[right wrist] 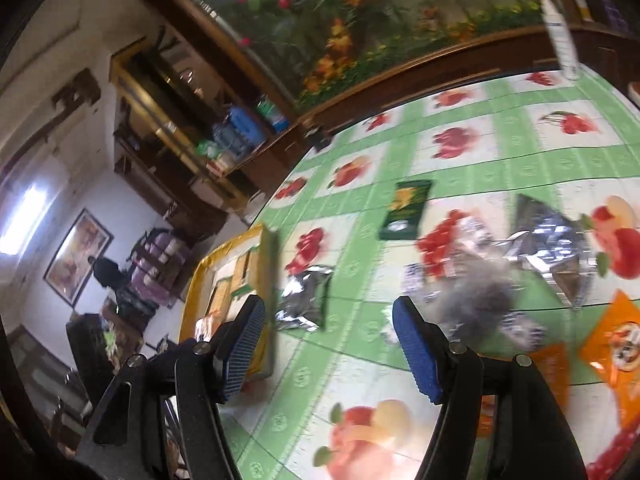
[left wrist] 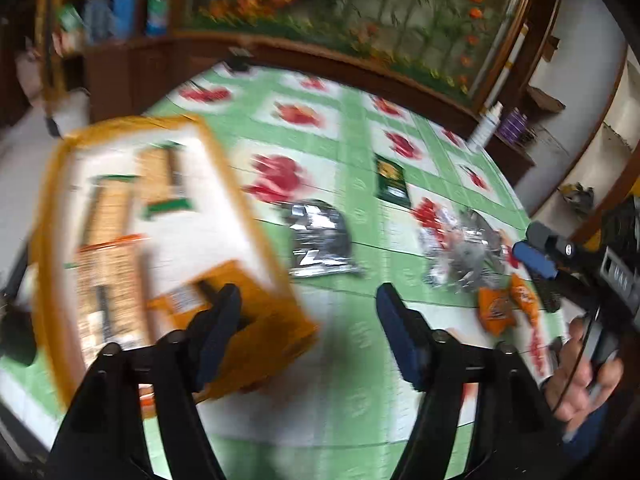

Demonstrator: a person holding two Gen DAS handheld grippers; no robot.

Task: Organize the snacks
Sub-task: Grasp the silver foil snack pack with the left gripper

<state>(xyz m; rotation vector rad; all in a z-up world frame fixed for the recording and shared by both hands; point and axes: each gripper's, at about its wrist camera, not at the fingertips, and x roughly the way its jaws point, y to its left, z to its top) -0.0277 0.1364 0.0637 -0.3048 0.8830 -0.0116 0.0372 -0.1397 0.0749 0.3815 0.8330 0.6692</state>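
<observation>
Several biscuit packs already lying in the orange box (left wrist: 256,280) at the counter's (left wrist: 352,360) left. Still loose: silver pouch (left wrist: 320,240), green packet (left wrist: 392,178), orange packets (left wrist: 508,306). Left tongs (left wrist: 308,336) and right tongs (right wrist: 328,344) spread wide, pinching nothing.

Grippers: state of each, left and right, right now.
Left gripper: open, nothing between its fingers, above the tablecloth beside the orange tray.
Right gripper: open, holding nothing, pointed toward the silver packets.
</observation>
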